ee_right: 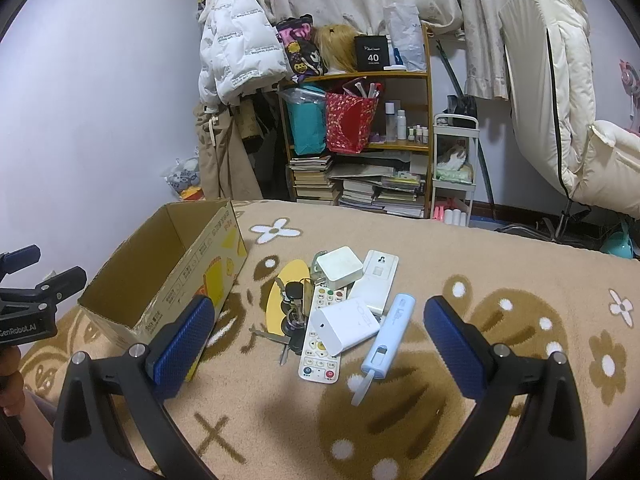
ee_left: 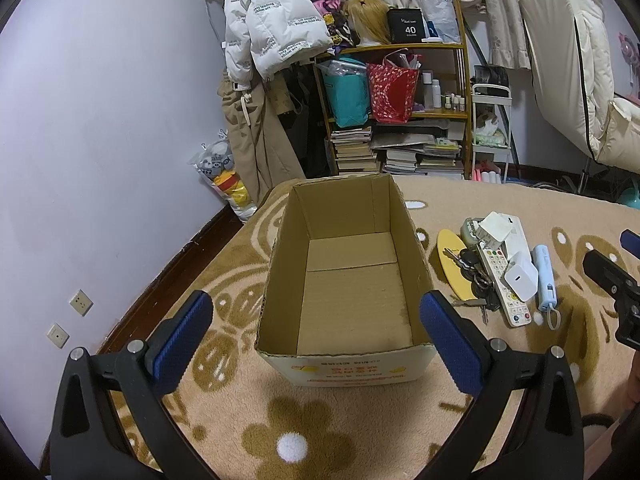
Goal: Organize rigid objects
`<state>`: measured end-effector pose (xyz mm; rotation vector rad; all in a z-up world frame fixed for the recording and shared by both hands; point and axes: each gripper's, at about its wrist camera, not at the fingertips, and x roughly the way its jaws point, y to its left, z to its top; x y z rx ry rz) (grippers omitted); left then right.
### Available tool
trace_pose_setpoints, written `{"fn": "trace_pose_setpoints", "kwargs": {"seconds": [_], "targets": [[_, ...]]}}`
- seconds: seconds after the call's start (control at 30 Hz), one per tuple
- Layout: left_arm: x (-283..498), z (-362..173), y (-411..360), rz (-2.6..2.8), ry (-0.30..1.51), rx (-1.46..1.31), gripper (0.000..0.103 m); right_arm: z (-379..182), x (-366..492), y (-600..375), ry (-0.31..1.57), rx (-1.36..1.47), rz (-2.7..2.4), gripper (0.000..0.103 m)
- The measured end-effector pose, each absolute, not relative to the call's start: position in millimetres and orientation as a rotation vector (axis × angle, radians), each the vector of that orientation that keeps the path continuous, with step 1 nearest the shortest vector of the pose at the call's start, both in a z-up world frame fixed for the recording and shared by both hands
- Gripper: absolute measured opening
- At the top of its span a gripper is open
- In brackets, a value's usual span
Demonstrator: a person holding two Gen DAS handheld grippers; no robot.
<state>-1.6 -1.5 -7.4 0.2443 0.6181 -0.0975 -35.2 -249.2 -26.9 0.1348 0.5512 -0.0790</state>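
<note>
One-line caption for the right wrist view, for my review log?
Open right gripper hovers over a remote, keys, chargers and power bank beside an empty cardboard box.

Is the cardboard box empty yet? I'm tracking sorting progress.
Empty. The left wrist view looks straight into the cardboard box and shows only its bare bottom flaps; the remote control and other items lie outside on the blanket.

Both wrist views face forward, sharing box (ee_left: 344,280) (near)

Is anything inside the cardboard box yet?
No, the left wrist view shows the cardboard box holding nothing, only its bare bottom flaps.
</note>
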Motion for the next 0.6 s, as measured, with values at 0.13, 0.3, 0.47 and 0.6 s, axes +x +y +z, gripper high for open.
{"fn": "trace_pose_setpoints", "kwargs": {"seconds": [0.13,0.3,0.47,0.6], "targets": [[-2,-7,-2,-0.098,0.618,0.243,0.102,-27,-34,-249,0.553,0.135,-0.079,0.103],[-2,-8,-2,-0.100,0.619,0.245,0.102,-27,-33,-250,0.554,0.138,-0.078,0.103],[-2,-7,-1,-0.099,0.622,0.243,0.102,-27,-33,-249,0.558,0.137,-0.082,0.103],[9,-4,1,-0.094,0.649,0.229,0.102,-29,-34,-254,0.559,0.144,-0.084,0.103]]}}
